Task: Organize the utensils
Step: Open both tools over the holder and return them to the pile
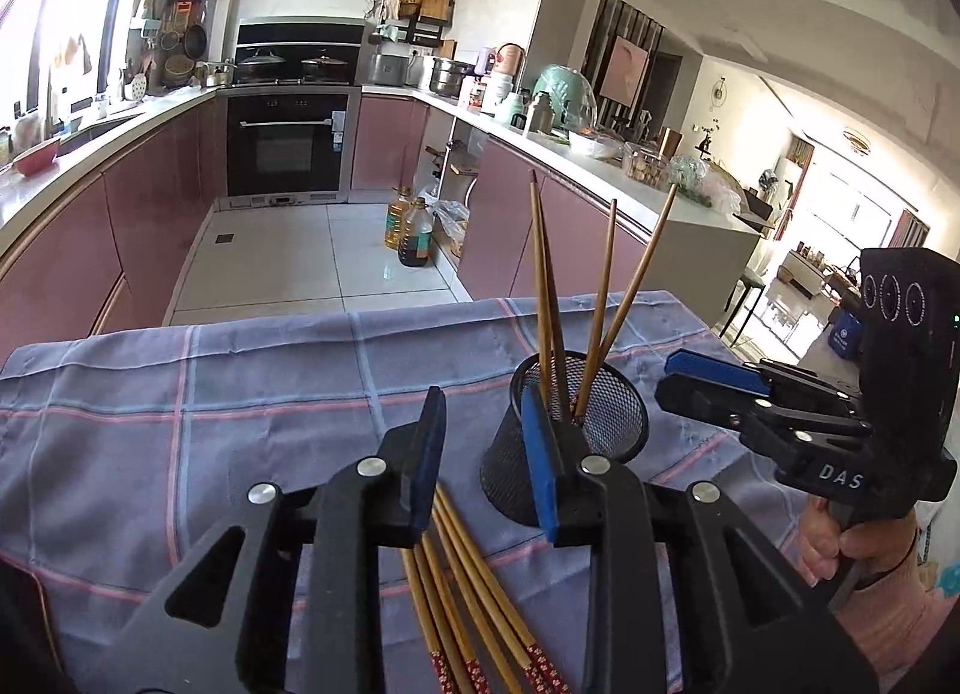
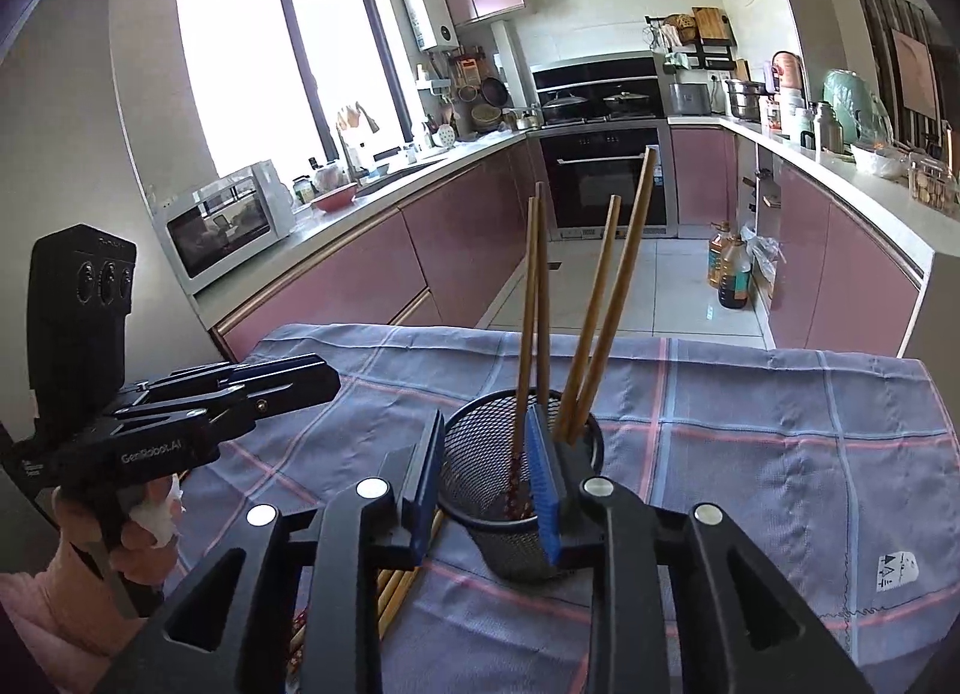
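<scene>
A black mesh cup [image 1: 606, 430] stands on a blue checked cloth [image 1: 210, 394] and holds several wooden chopsticks [image 1: 600, 298] upright. Several more chopsticks [image 1: 474, 598] lie flat on the cloth beside the cup. My left gripper [image 1: 483, 442] is open and empty, its fingers above the lying chopsticks, just left of the cup. My right gripper [image 2: 486, 478] is open and empty, hovering over the near rim of the cup [image 2: 480, 466]; in the left wrist view it shows at the right [image 1: 708, 376]. The standing chopsticks [image 2: 600, 298] and lying ones [image 2: 396, 586] also show in the right wrist view.
The cloth [image 2: 780, 442] covers a table whose far edge drops to the kitchen floor. Pink cabinets, an oven [image 1: 288, 142] and oil bottles [image 1: 414, 226] lie beyond. A white label [image 2: 897, 571] sits on the cloth at the right.
</scene>
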Available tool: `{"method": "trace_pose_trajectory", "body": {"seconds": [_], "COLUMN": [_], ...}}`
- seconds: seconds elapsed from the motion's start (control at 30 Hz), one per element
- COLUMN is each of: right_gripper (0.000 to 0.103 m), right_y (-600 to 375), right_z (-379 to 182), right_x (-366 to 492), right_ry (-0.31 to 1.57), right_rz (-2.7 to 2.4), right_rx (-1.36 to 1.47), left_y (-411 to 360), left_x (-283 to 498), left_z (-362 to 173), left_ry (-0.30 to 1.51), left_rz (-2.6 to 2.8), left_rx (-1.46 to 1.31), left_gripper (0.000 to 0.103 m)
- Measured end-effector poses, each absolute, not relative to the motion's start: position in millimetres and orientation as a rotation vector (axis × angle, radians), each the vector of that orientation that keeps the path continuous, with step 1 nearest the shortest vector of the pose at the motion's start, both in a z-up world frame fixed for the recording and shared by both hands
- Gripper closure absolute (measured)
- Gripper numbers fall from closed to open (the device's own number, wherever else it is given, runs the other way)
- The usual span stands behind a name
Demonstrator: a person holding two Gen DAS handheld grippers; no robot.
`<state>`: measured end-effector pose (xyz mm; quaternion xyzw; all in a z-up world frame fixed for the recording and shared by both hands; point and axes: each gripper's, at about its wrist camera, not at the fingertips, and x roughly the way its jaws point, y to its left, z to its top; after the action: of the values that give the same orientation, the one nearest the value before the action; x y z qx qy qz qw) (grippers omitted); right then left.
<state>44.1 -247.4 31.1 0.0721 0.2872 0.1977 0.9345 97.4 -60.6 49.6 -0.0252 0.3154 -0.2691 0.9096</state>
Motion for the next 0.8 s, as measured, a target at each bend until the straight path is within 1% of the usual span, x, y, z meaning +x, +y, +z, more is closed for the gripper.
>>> {"method": "trace_pose_trajectory", "body": {"seconds": [0.07,0.2,0.53,0.8], "right_gripper": [0.071,0.071,0.071,0.071], "right_y": [-240.5,-226.2,-186.6,-176.1], "right_z": [27.5,4.7,-53.1,-67.7], "right_x": [34.8,25.0,26.6,32.1], "right_ry": [0.591,0.654,0.832,0.887], "right_rz": [0.42,0.452,0.47,0.458], "right_rx": [0.136,0.142,0.111,0.107], "left_y": [-50.4,-34.6,-27.4,-35.6], "left_x": [90.7,79.4,65.6,65.1], "left_z": [44.0,22.9,-50.3,-69.5], "left_ry": [0.652,0.692,0.88,0.919], "left_rz": [-0.537,-0.504,-0.474,-0.476], "left_rx": [-0.056,-0.044,-0.016,0.012], "left_gripper": [0.075,0.074,0.074,0.074]}}
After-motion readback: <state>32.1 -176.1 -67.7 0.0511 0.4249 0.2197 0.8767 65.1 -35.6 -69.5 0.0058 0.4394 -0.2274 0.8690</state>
